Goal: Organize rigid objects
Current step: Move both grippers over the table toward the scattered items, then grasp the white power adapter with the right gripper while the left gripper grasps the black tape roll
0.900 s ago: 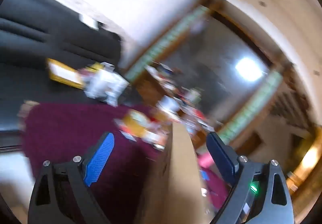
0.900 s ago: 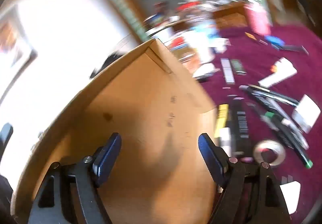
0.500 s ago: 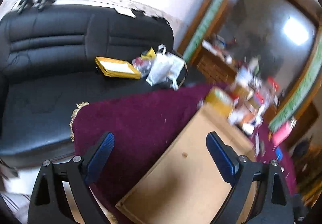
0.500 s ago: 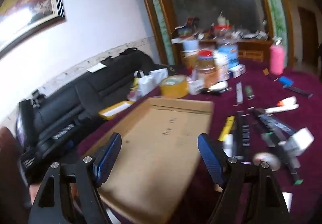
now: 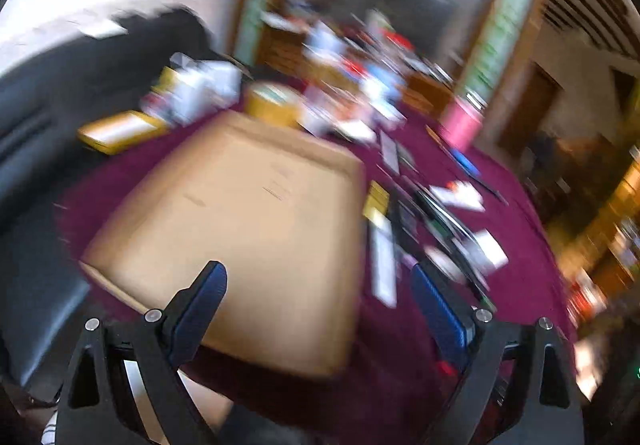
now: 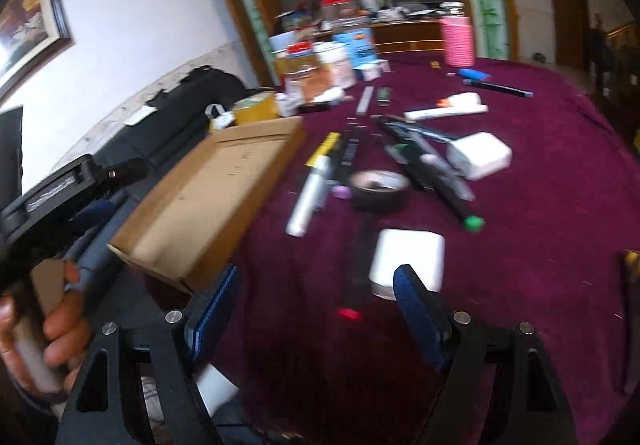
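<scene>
Right wrist view: right gripper (image 6: 314, 297) spread wide, empty, above the maroon tablecloth (image 6: 540, 205). Shallow brown cardboard tray (image 6: 212, 197) lies left; white rectangular block (image 6: 408, 257) nearest. Left gripper (image 5: 320, 297), likewise spread, hovers over the tray. Advice: straddle 1 item squarely before closing.

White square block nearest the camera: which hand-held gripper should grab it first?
Right. The right hand-held gripper is open with the white block just ahead between its fingers; the left hand-held gripper, also open, faces the cardboard tray.
</scene>
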`<action>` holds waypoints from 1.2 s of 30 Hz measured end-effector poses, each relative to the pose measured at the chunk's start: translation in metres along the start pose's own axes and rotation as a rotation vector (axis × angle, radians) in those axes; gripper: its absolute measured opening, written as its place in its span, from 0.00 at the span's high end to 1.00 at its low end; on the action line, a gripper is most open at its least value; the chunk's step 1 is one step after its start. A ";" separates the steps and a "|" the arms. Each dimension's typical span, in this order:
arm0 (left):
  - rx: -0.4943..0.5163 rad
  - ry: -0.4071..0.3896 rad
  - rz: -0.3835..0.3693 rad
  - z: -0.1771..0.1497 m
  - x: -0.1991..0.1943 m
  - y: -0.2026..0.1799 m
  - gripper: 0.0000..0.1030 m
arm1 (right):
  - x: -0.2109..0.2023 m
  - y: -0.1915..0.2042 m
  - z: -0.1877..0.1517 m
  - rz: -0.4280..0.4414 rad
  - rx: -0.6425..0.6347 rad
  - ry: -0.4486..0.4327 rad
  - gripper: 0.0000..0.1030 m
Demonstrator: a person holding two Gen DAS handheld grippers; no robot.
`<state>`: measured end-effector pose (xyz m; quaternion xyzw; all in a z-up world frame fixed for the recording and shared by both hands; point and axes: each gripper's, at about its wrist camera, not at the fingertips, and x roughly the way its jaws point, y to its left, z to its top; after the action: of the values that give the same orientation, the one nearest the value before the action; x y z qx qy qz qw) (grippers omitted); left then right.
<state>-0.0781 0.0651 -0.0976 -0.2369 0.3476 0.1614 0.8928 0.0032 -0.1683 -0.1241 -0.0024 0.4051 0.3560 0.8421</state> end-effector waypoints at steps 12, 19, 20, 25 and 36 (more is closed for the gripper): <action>0.192 0.098 -0.053 -0.025 0.023 -0.050 0.10 | -0.001 -0.035 0.003 -0.046 0.119 0.006 0.28; 0.203 0.157 -0.058 -0.019 0.047 -0.056 0.10 | 0.021 -0.043 0.002 -0.049 0.147 0.040 0.35; 0.205 0.167 -0.058 -0.018 0.051 -0.057 0.11 | 0.023 -0.045 0.000 -0.057 0.151 0.045 0.35; 0.193 0.186 -0.077 -0.011 0.061 -0.057 0.11 | 0.030 -0.048 0.000 -0.056 0.156 0.045 0.35; 0.196 0.180 -0.085 -0.005 0.062 -0.062 0.11 | 0.032 -0.042 0.002 -0.079 0.132 0.028 0.35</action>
<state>-0.0090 0.0185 -0.1249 -0.1767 0.4299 0.0669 0.8829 0.0431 -0.1801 -0.1562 0.0323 0.4389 0.2949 0.8481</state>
